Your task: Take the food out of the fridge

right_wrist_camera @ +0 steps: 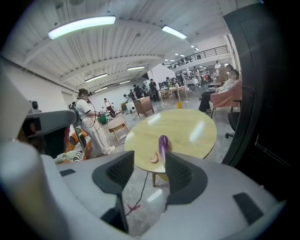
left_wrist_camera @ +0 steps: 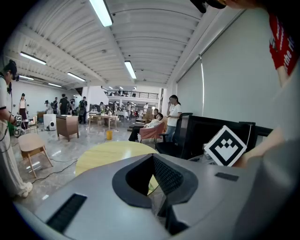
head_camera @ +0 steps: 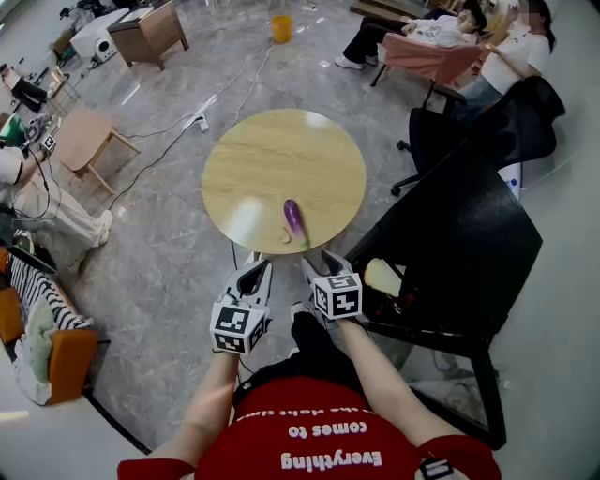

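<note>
The eggplant (head_camera: pixel 294 218) lies on the near right part of the round table (head_camera: pixel 281 141), its length running near to far. A small pink piece (head_camera: pixel 286 238) sits just beside its near end, close to the table's near edge (what it is cannot be made out). The tabletop is pale wood with a soft sheen and otherwise bare.

Right of the table stands the black fridge (head_camera: pixel 469 234) with something pale yellow (head_camera: pixel 382 277) showing at its near left side. The floor (head_camera: pixel 169 262) is glossy grey stone with cables (head_camera: pixel 169 141) trailing across it. Farther off are a low wooden table (head_camera: pixel 89 141) to the left, a yellow bucket (head_camera: pixel 281 28) at the far side, and people seated at the far right. A black office chair (head_camera: pixel 441 131) stands between them and the fridge.

Both grippers hang side by side on the near side of the table, off its edge and apart from the food. The right gripper (head_camera: pixel 322 261) has its jaws spread with nothing between them. In its own view the eggplant shows through the gap, well beyond the tips. The left gripper (head_camera: pixel 266 265) has its jaws pressed together, holding nothing. The eggplant lies ahead of it and somewhat to the right.
</note>
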Motion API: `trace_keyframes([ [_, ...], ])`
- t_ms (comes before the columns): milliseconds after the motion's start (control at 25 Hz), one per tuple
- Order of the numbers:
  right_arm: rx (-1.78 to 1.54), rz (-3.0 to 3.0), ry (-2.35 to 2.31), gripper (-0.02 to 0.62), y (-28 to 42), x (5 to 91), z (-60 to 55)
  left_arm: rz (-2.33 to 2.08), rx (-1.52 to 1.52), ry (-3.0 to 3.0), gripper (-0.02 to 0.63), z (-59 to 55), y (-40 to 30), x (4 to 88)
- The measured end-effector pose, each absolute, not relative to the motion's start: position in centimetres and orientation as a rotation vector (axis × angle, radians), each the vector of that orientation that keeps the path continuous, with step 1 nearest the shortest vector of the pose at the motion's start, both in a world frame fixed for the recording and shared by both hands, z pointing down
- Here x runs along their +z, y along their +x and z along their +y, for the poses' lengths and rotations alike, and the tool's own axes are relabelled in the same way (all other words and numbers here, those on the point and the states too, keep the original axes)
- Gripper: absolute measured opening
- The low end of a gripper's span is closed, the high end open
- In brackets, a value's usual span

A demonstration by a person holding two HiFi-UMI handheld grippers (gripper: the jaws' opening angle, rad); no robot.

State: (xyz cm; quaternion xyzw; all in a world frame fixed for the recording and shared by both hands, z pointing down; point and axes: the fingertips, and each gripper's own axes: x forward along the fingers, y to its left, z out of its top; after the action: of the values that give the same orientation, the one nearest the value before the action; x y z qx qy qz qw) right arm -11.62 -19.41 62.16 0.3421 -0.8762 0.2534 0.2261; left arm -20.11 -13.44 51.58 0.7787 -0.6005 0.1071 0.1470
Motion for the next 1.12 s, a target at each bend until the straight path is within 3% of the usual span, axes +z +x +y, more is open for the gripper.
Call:
trace_keyframes([
  [600, 0.756, -2.476, 1.023, 0.193, -7.6, 60.1, -13.9, -1.626, 0.229, 2.326, 0.006, -10.1, -14.7, 51.1],
  [1120, 0.907, -2.368, 1.261, 0.193, 0.8, 61.8, -8.8, -1.435, 0.235, 2.427, 0.006, -6.9, -7.9, 52.3],
])
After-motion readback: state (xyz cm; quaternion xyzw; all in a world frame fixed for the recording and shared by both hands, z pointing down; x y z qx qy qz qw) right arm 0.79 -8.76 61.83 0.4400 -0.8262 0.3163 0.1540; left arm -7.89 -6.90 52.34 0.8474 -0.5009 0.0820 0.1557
